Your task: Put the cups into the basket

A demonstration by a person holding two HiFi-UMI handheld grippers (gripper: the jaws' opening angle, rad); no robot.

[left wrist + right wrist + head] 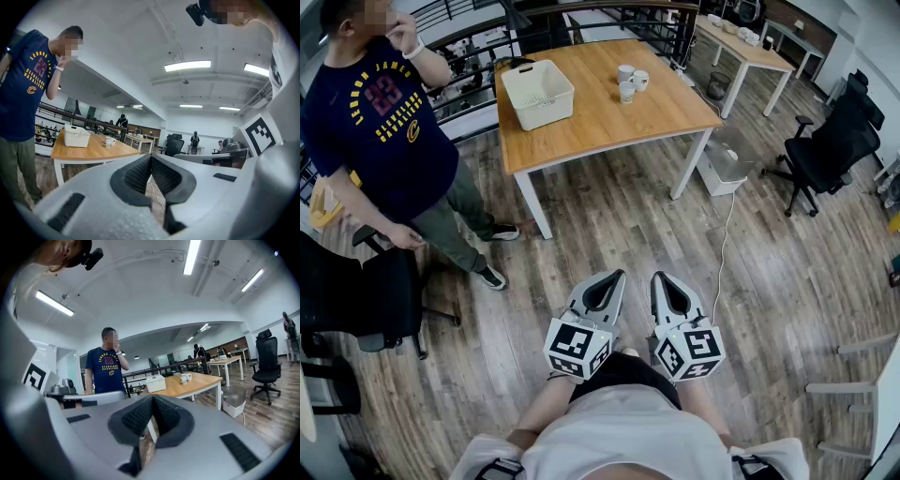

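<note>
**A:** Claw state?

**B:** Both pressed together, nothing pinched. In the head view the left gripper (609, 278) and right gripper (667, 278) sit side by side low in the frame, tips toward 12 o'clock, over wood floor (609, 234). Each gripper's own view agrees: the left gripper's pads (136, 176) meet at the tip, and so do the right gripper's pads (138, 417).

**A:** Cups?

**B:** Three white cups (630, 80) are clustered on the wooden table (600, 127), at 12 o'clock from the grippers and well apart from them. They stand near the table's far right edge. All look upright.

**A:** Basket?

**B:** The white basket (538, 94) is on the same table, at 9 o'clock of the cups and apart from them. I can't see anything inside it. The left gripper view shows the basket (76, 137) left of the cups (109, 141), and the right gripper view has the same order.

**A:** Anything else around?

**B:** A person in a navy shirt (380, 122) stands at 10 o'clock, beside the table's left end, with a hand raised to the face. A black office chair (830, 150) is at 2 o'clock. A white bin (727, 161) sits on the floor by the table's right leg.
</note>
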